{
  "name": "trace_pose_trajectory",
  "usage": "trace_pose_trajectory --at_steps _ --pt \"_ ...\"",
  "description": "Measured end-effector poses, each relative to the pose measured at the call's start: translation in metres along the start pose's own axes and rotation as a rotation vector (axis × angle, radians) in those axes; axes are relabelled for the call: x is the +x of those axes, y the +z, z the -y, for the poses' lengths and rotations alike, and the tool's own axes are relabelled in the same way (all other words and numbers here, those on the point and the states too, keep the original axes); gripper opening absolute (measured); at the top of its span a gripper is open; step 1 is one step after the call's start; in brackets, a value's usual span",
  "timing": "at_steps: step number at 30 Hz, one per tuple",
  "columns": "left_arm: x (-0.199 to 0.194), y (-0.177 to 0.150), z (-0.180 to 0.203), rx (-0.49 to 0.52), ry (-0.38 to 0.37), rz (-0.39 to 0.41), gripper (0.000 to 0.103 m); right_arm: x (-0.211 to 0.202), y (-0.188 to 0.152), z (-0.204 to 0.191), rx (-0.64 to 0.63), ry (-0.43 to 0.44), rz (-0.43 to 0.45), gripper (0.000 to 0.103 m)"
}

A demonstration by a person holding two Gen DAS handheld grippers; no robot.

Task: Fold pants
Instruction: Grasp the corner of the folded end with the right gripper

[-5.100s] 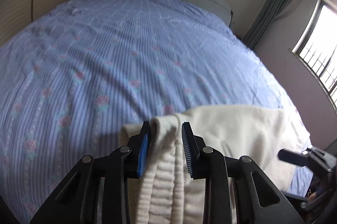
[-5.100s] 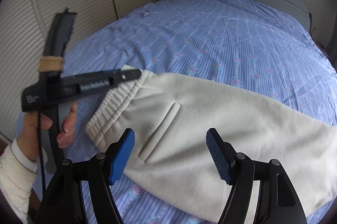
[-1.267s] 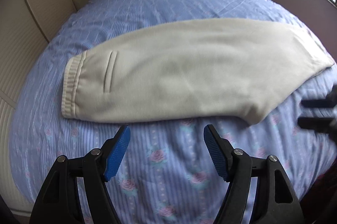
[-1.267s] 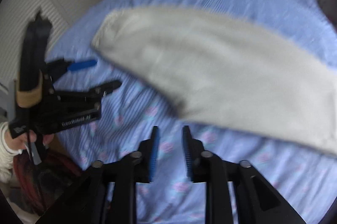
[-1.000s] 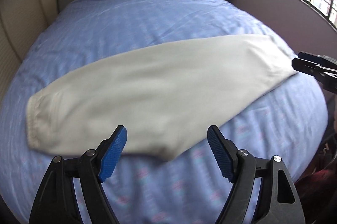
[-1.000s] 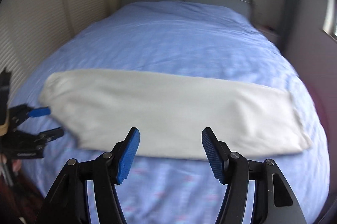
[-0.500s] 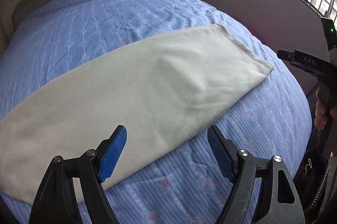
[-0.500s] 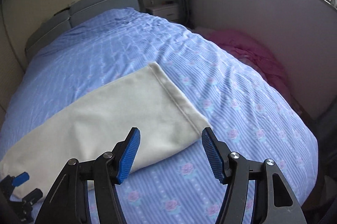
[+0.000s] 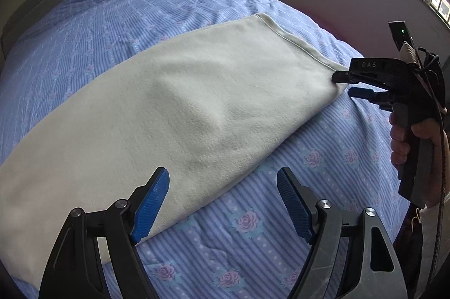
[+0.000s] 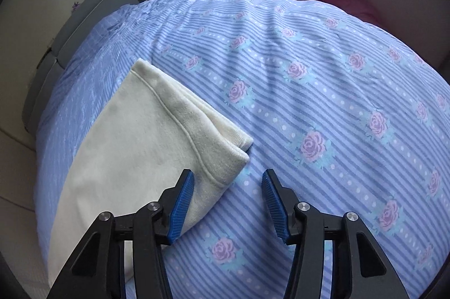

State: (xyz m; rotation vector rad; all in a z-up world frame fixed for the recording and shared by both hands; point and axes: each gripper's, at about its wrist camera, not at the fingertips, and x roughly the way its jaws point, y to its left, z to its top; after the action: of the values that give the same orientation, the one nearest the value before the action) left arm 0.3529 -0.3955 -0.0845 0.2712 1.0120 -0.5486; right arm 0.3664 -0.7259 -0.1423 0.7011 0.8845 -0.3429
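Left wrist view: my left gripper (image 9: 222,203) jaws wide, empty, over the near edge of cream fleece pants (image 9: 174,113) lying flat on a blue rose-striped bedspread (image 9: 281,214). Right wrist view: my right gripper (image 10: 227,203) jaws closing around the hem corner, pads not pressing it.

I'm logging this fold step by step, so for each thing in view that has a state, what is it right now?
pants: folded lengthwise, lying flat on the bed, hem end toward the right gripper.
left gripper: open, nothing between its pads, over the pants' near edge.
right gripper: jaws closing at the hem corner, pads not yet pressing on the cloth.
bedspread: spread flat, lightly wrinkled.
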Motion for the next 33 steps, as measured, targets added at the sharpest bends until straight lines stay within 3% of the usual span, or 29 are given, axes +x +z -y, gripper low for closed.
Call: trace_pose_trajectory --at_steps 1,4,11,15,18,20,21,22,24,28,30,33 --pt "0.002 0.000 0.002 0.007 0.000 0.001 0.079 -0.001 0.001 -0.002 -0.010 0.001 0.005 0.022" --pt "0.009 -0.001 0.004 0.012 0.007 -0.007 0.079 -0.004 0.004 -0.012 -0.054 -0.023 0.026 0.014" --pt "0.019 -0.007 -0.002 -0.030 0.003 -0.028 0.078 -0.020 0.024 -0.027 -0.085 -0.066 0.142 0.009" --pt "0.020 -0.008 -0.004 -0.038 0.011 -0.027 0.078 -0.007 0.024 -0.025 -0.098 -0.101 0.105 0.009" --pt "0.020 -0.010 -0.003 -0.033 0.002 -0.034 0.079 0.001 0.018 -0.017 -0.092 -0.112 0.070 0.013" --pt "0.020 -0.011 -0.002 -0.026 0.001 -0.032 0.078 -0.001 0.014 -0.005 -0.035 -0.072 0.049 0.024" --pt "0.019 -0.011 -0.001 -0.024 0.001 -0.029 0.078 -0.004 0.013 0.000 -0.011 -0.075 0.041 0.035" --pt "0.018 -0.011 0.000 -0.021 -0.001 -0.026 0.078 -0.008 0.013 0.004 0.002 -0.087 0.047 0.039" --pt "0.015 -0.013 0.002 -0.011 -0.009 -0.016 0.079 -0.025 0.008 0.007 -0.002 -0.118 0.106 0.039" --pt "0.007 -0.015 0.009 0.035 0.000 0.019 0.079 -0.049 -0.009 -0.001 -0.127 -0.284 0.191 0.039" --pt "0.005 -0.014 0.014 0.058 0.002 0.031 0.079 -0.046 -0.014 -0.005 -0.184 -0.294 0.155 0.039" --pt "0.004 -0.013 0.016 0.053 0.005 0.025 0.079 -0.025 -0.014 -0.002 -0.174 -0.284 0.063 0.038"
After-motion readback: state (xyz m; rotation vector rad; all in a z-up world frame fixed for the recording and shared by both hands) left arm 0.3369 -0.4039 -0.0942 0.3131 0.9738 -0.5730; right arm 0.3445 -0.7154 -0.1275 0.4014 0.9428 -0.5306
